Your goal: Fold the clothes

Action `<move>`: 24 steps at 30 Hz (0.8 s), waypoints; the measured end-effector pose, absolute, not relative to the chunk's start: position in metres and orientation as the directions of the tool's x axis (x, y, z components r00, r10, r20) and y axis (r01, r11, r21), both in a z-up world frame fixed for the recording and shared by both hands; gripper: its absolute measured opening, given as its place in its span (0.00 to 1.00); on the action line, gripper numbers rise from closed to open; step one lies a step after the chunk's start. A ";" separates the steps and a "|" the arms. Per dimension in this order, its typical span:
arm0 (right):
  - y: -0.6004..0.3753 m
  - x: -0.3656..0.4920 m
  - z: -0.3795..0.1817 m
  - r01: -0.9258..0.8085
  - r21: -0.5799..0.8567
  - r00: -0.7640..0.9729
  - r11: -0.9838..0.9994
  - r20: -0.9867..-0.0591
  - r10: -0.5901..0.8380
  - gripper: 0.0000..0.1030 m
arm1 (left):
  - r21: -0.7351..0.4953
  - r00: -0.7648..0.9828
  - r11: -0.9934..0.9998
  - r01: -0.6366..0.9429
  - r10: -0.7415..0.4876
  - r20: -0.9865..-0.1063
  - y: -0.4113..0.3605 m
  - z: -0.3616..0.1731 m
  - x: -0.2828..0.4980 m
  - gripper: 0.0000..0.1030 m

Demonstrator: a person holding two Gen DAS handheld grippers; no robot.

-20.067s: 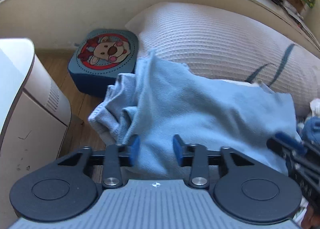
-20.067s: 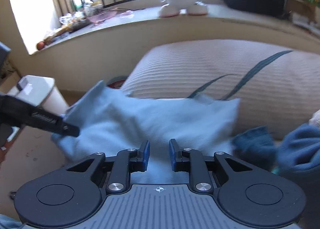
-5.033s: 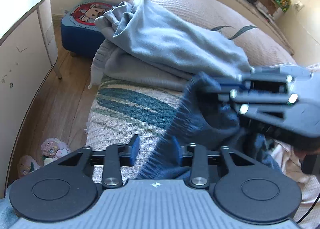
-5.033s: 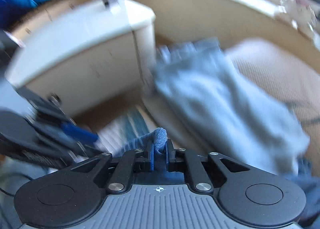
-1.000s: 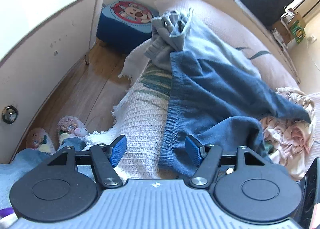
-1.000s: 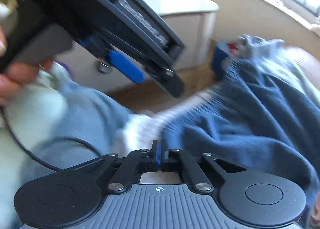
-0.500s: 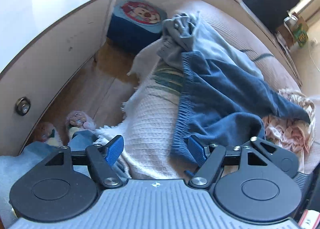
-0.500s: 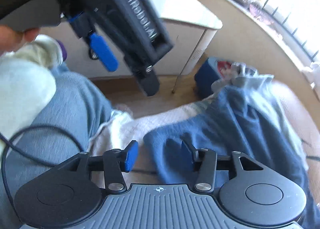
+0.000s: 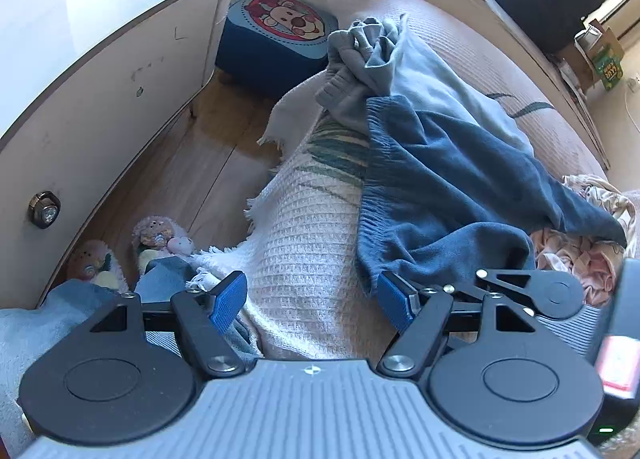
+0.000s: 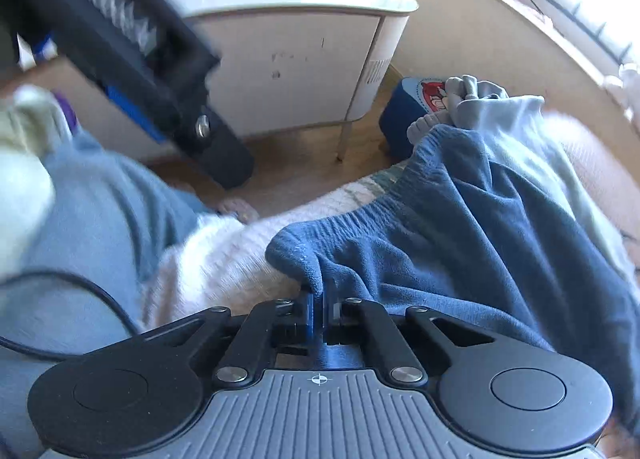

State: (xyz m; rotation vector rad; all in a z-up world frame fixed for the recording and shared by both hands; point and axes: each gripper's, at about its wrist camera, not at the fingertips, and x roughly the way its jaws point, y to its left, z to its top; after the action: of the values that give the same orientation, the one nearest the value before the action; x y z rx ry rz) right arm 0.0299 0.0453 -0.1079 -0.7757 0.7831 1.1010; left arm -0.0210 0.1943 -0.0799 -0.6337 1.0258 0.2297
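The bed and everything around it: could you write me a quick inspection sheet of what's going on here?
Surface: cream waffle-knit blanket on the bed, fringe hanging off its edge.
Job's things: dark blue garment spread out; light blue garment bunched behind it.
Clutter: pink clothes heaped at the right.
Grippers: left claw wide open, holding nothing; right claw shut on the dark blue garment's near corner.
Cables: one black cable across the person's lap.
Surroundings: white cabinet, blue cartoon stool, plush slippers on wooden floor.
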 end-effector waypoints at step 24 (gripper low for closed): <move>0.043 0.030 -0.095 -0.941 0.012 0.204 0.338 -0.776 0.597 0.47 | -0.347 0.517 0.756 -0.555 -0.013 -0.856 0.227 -0.073 -0.026 0.75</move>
State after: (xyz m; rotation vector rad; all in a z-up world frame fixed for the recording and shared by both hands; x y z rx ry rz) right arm 0.0300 0.0432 -0.0951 -0.5325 0.7788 1.1453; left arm -0.0261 0.2274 -0.0732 -0.6551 0.9862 0.3544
